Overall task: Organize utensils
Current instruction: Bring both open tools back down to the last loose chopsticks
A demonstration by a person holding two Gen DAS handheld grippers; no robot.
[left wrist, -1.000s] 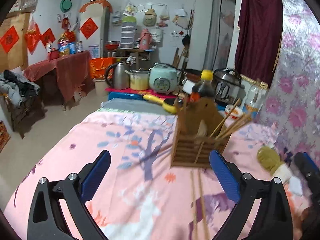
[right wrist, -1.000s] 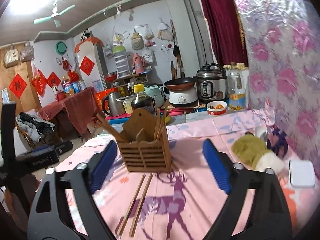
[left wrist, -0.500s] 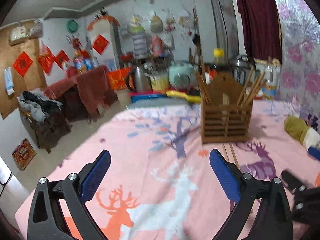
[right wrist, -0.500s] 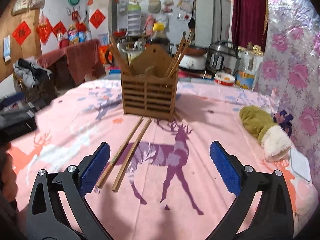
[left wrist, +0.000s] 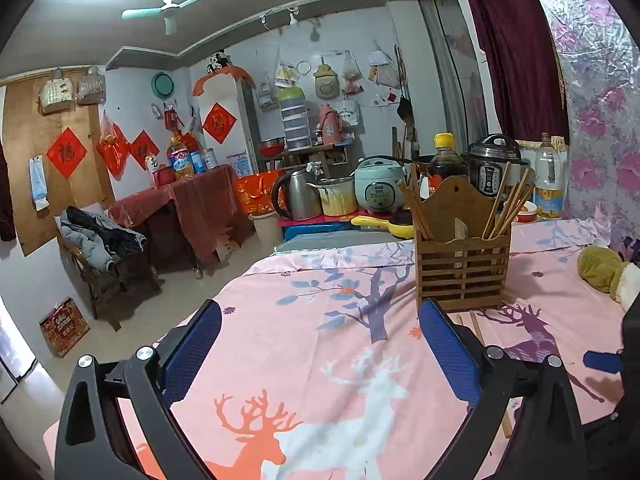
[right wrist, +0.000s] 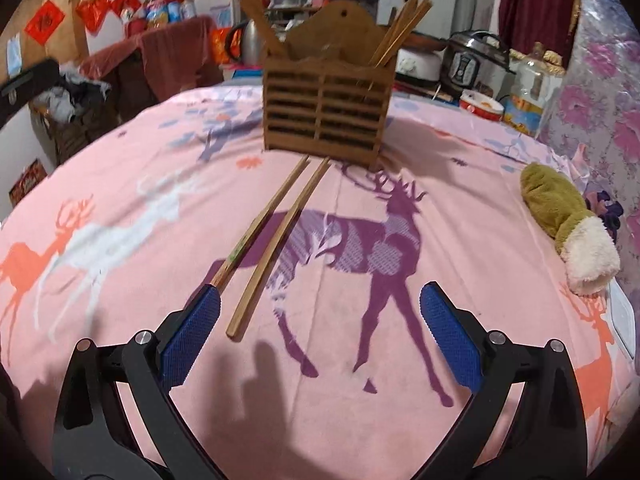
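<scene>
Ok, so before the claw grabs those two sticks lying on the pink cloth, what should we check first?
1. Right gripper open, jaws wide apart, nothing held: ok.
2. Two chopsticks lying flat on the cloth in front of the wooden holder, easy to see: ok.
3. Jaws around both sticks: not ok. The left pad hides the near end of one stick, and the other stick ends just inside it.
4. Holder upright with room inside: upright ok; free space cannot tell, since chopsticks already stand in both sides.
5. Left gripper open and off to the side, clear of the sticks: ok.
6. Stuffed toy well away from the sticks: ok.
</scene>
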